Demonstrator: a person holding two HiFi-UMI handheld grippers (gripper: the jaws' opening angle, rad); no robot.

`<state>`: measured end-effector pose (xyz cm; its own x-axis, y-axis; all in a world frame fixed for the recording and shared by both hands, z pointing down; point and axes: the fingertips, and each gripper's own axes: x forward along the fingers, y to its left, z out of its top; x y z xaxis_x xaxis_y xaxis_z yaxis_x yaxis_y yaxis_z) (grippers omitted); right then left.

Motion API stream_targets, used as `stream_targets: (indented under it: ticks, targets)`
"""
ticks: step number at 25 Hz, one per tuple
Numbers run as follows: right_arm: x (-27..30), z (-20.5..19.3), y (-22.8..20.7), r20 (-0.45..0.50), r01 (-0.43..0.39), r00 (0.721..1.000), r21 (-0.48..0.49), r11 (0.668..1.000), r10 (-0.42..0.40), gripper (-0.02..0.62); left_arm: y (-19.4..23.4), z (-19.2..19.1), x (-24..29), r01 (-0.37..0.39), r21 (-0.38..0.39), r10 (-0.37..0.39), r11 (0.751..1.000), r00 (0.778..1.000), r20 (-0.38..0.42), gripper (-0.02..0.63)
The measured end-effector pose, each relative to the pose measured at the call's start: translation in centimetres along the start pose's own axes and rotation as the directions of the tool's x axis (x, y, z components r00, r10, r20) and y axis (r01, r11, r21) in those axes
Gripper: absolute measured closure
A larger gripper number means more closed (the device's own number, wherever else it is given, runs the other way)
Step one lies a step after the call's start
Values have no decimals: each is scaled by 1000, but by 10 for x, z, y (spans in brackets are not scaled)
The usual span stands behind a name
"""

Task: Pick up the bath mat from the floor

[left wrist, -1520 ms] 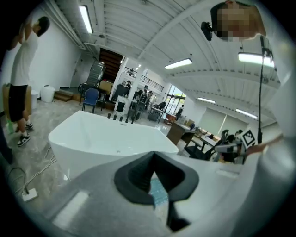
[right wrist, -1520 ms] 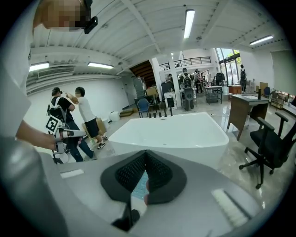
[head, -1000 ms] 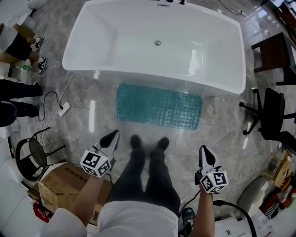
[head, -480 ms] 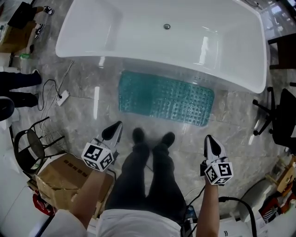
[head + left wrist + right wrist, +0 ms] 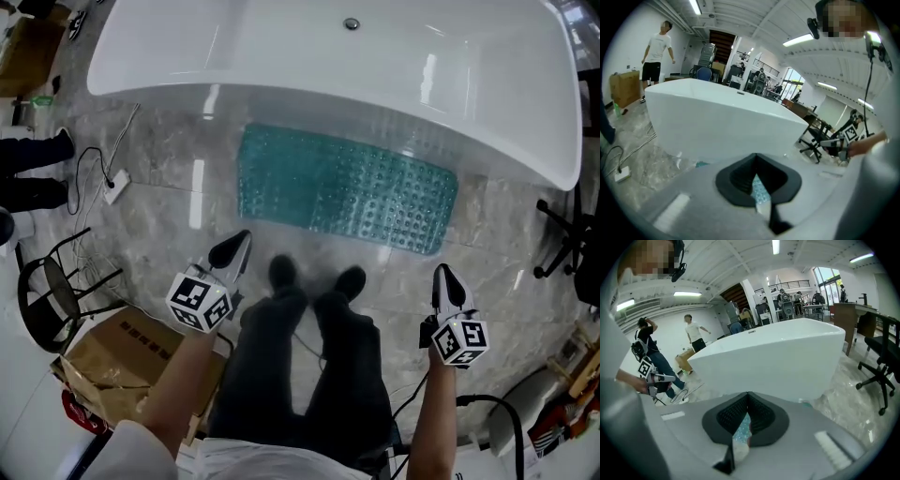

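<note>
A teal studded bath mat (image 5: 345,187) lies flat on the marble floor, right in front of the white bathtub (image 5: 281,47). In the head view my left gripper (image 5: 232,247) hangs shut and empty above the floor, short of the mat's near left corner. My right gripper (image 5: 444,278) is shut and empty too, near the mat's right end and a little nearer to me. A sliver of the teal mat (image 5: 760,190) shows past the closed jaws in the left gripper view, and another sliver of the mat (image 5: 739,427) in the right gripper view.
My legs and shoes (image 5: 311,281) stand between the grippers at the mat's near edge. A cardboard box (image 5: 122,356) and a wire chair (image 5: 56,291) are at the left, a cable with a plug (image 5: 114,183) beyond. An office chair (image 5: 572,244) stands at the right.
Both grippers have sunk toward the floor, still shut. The view has dropped and closed in, so mat and tub look larger and nearer.
</note>
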<state>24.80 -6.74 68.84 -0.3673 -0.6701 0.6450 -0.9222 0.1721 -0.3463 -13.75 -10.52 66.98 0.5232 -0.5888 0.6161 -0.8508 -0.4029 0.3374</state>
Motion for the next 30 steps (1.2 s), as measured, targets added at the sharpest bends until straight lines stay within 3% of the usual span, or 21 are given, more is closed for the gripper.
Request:
stream_targets:
  ticks: [4,8,12,15,21,26,30]
  targets:
    - [33,-34,-24,4,-1,1000,13,1000,1,591,28,-37,34,-3,44,4,999,1000,-27,603]
    - [65,-58,-50,13,-20,1000,63,998,19,575,72,-63,68,-30,32,32,999,999,-41,603]
    - [98,-81,-77,-8,-9,1000,33,999,10,569,107,-85,103,-53,40,55,998,997,-52,603]
    - [121,-99,-101,2,6,1000,35,999,-6,571,125,-100,128,-40,24,41,999,998,-44,603]
    - [175,-139,-157,64,36,997,136,990,-45,561,174,-152,187,15,17,-14,1000,998,-62,603]
    - [211,-185,-194,61,71,995,124,990,-79,557,216,-201,230,-14,40,16,999,998,-64,601]
    - [229,-218,-215,62,100,992,126,987,-108,557,244,-237,256,-31,61,36,998,996,-82,561]
